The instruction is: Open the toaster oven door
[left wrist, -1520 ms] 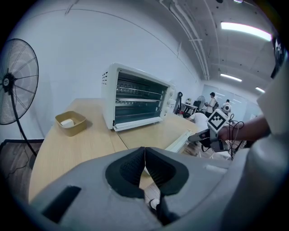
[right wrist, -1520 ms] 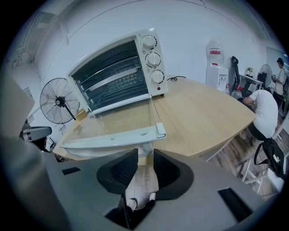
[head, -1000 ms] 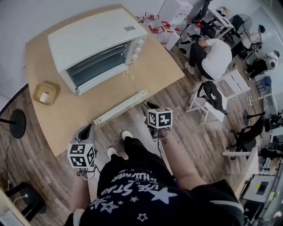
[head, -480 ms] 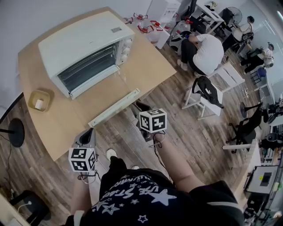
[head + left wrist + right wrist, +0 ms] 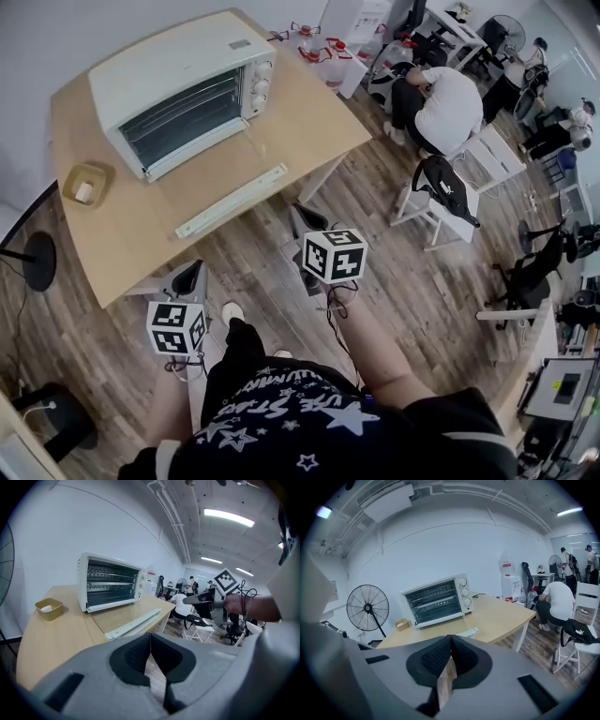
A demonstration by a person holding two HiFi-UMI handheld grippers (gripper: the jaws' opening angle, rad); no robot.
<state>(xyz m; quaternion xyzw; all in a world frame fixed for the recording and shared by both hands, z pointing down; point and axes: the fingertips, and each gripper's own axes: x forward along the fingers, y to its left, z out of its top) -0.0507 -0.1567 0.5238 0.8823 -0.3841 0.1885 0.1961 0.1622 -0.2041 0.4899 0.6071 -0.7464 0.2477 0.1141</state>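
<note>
The white toaster oven (image 5: 178,89) stands at the back of the wooden table (image 5: 309,122) with its glass door closed; it also shows in the left gripper view (image 5: 110,585) and the right gripper view (image 5: 436,601). Both grippers hang over the floor in front of the table, well short of the oven. My left gripper (image 5: 194,269) (image 5: 150,634) is shut and empty. My right gripper (image 5: 297,214) (image 5: 450,637) has just been closing and now stands shut with nothing between its jaws. Its marker cube (image 5: 225,581) appears in the left gripper view.
A long white bar (image 5: 234,200) lies near the table's front edge and a small wooden tray (image 5: 84,183) sits left of the oven. A fan (image 5: 368,607) stands left of the table. A chair with a black bag (image 5: 441,202) and seated people are to the right.
Both grippers have shifted in front of the table, and the right one has lifted a little. The oven door is unchanged.
</note>
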